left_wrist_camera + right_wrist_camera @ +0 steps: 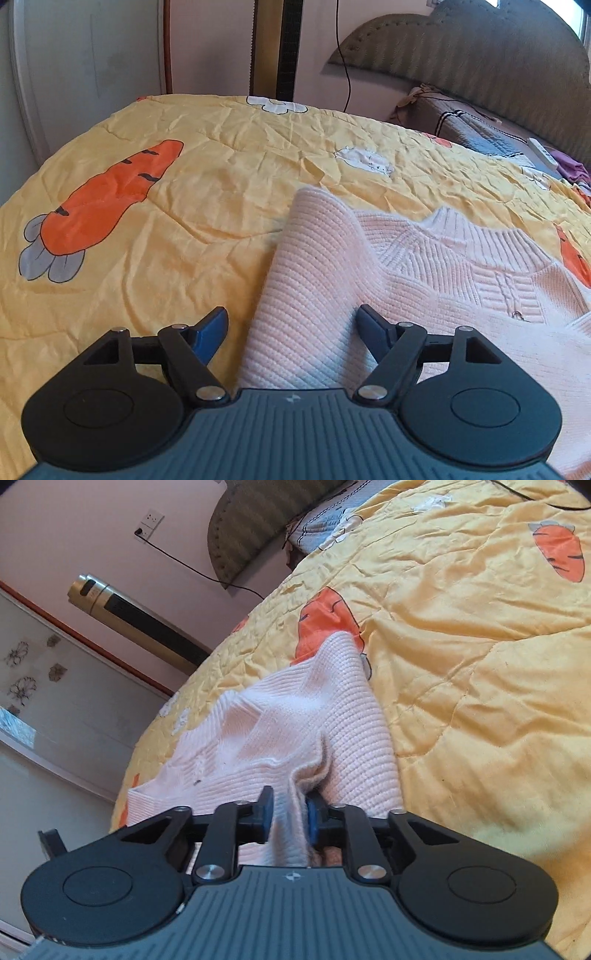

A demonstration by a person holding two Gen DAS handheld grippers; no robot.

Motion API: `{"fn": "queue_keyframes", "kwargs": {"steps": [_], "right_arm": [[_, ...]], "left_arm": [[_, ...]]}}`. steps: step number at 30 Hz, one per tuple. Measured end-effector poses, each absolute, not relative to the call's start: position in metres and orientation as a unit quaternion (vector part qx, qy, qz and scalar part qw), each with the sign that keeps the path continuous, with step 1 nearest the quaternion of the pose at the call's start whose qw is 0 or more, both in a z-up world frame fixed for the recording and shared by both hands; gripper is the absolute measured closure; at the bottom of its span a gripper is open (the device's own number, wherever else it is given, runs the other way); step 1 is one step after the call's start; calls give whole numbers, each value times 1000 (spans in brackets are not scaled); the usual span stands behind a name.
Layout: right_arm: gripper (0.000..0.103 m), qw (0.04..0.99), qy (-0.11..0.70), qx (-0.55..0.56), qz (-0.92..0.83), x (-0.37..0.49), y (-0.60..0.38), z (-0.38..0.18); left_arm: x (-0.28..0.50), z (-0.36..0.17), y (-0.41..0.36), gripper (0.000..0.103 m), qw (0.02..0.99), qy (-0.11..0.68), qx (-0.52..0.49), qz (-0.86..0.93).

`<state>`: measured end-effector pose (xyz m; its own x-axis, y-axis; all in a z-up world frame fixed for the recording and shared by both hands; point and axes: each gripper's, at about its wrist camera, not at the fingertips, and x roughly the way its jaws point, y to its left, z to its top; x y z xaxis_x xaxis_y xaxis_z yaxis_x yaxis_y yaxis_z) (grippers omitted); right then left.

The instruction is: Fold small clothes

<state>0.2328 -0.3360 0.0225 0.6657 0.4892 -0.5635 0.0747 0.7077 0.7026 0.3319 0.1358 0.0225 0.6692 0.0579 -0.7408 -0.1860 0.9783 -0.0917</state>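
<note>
A pale pink knitted sweater (424, 280) lies on the yellow carrot-print quilt (184, 206). One folded part of it rises in a ridge and runs back between the fingers of my left gripper (291, 326). That gripper is open wide, and its blue pads stand clear of the knit on both sides. In the right wrist view the sweater (280, 723) is bunched into a narrow fold that passes between the pads of my right gripper (289, 812). Those jaws stand partly apart around the fold, loose on it rather than pinching it.
The quilt's far edge curves along a pink wall with a tall gold-and-black tower fan (140, 620) and a cable. A padded headboard (480, 55), a grey pillow (476, 129) and a white remote (543, 153) are at the head of the bed.
</note>
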Motion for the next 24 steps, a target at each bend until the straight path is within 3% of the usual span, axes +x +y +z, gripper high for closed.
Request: {"fn": "queue_keyframes", "kwargs": {"steps": [1,3,5,11,12,13,15,19,24], "right_arm": [[60,840,379,369,125,232,-341,28],[41,859,343,363,111,233,-354,44],[39,887,320,321,91,242,-362,55],[50,887,380,251,78,308,-349,42],[57,885,392,240,74,316,-344,36],[64,881,407,229,72,324,-339,29],[82,880,410,228,74,331,-333,21],[87,891,365,255,89,322,-340,33],[90,879,372,291,61,317,-354,8]], "left_arm": [[329,28,138,28,914,393,-80,60],[328,35,141,27,920,380,-83,40],[338,33,140,27,915,395,-81,34],[363,16,137,26,907,409,-102,13],[366,16,137,33,907,408,-105,13],[368,17,136,59,906,408,-110,6],[371,24,133,87,907,407,-108,-5],[370,27,126,89,911,405,-74,18],[368,17,136,89,913,394,-99,37]]}}
